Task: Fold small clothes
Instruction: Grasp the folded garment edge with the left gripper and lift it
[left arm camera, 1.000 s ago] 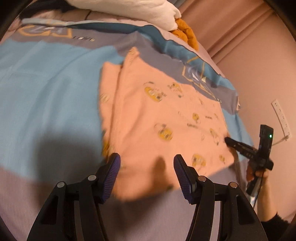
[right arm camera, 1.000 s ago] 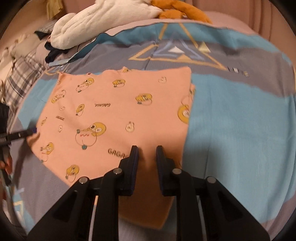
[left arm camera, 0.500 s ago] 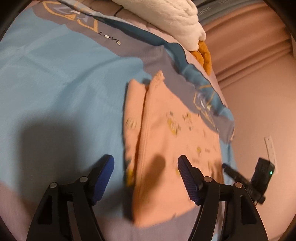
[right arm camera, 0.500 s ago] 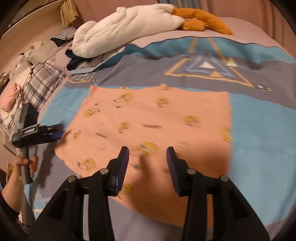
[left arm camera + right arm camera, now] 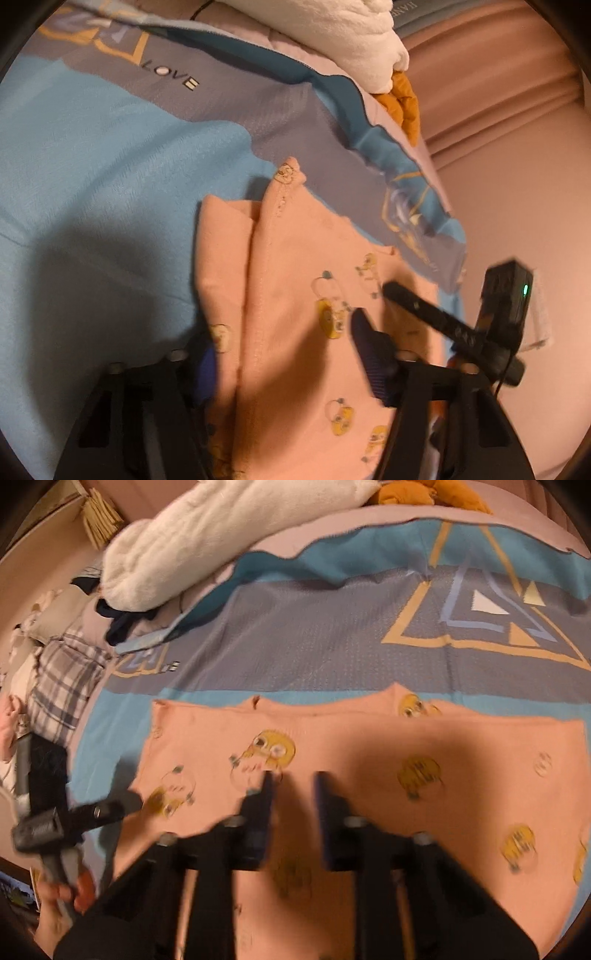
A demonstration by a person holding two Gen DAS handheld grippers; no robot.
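Peach-pink cotton fills the foreground of both wrist views: a small garment (image 5: 369, 746) printed with yellow cartoon faces lies spread on the bed, one side folded over so a doubled edge runs along it in the left wrist view (image 5: 258, 280).

From its own camera, the left gripper (image 5: 284, 362) stands with its jaws wide apart, straddling the garment's near folded edge and holding nothing; the blue pad of one finger (image 5: 369, 354) shows over the cloth, the other is blurred. The right gripper (image 5: 291, 794) hangs just above the middle of the garment, fingers parted by a narrow gap with only cloth showing between them, gripping nothing. Each gripper also appears in the other's view, at the garment's side (image 5: 436, 314) and at its corner (image 5: 92, 812), with a hand (image 5: 59, 897) on the handle.

Under the garment lies a bedspread (image 5: 314, 635) in light blue and grey bands with a gold triangle design and the word LOVE. Beyond it, a white fluffy blanket (image 5: 207, 546) lies rolled by an orange plush item (image 5: 424, 494). Plaid fabric (image 5: 62, 686) sits piled at the bed's far left.
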